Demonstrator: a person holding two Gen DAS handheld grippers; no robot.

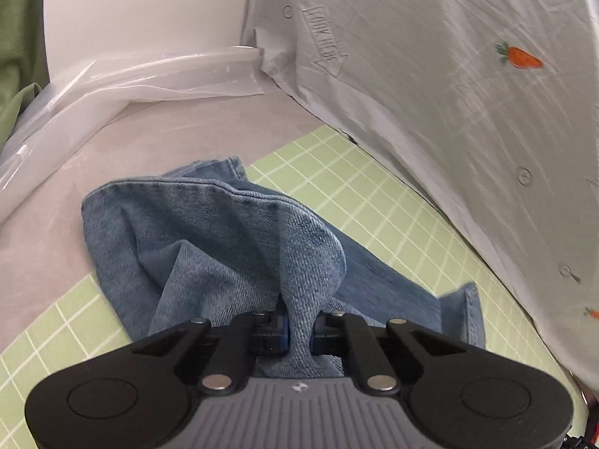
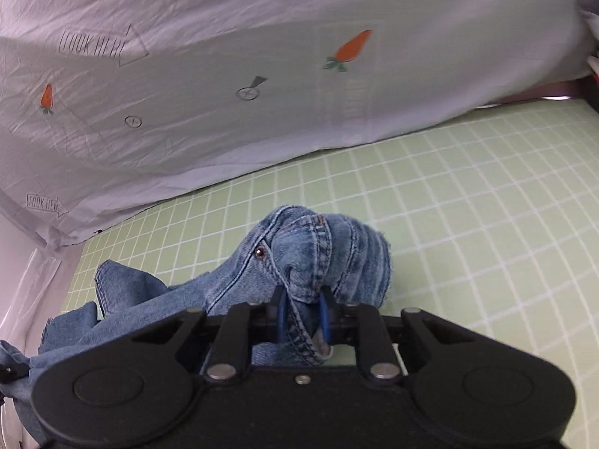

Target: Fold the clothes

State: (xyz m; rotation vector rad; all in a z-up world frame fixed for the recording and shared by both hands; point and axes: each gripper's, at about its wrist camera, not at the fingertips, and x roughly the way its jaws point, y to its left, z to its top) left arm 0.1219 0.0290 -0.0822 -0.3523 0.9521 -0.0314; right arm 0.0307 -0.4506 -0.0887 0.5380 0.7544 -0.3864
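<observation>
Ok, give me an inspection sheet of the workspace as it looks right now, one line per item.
Surface: green grid mat partly covering a pale tabletop.
Job's things: blue jeans, bunched up and lifted off the mat at both gripped points.
Clutter: nothing seen on the mat besides the jeans.
Grippers: left gripper shut on a denim fold; right gripper shut on the stitched waistband end, near a rivet.
Cables: nothing seen.
Surroundings: white carrot-print sheet hanging behind the mat; clear plastic film and green fabric at the left edge.
</observation>
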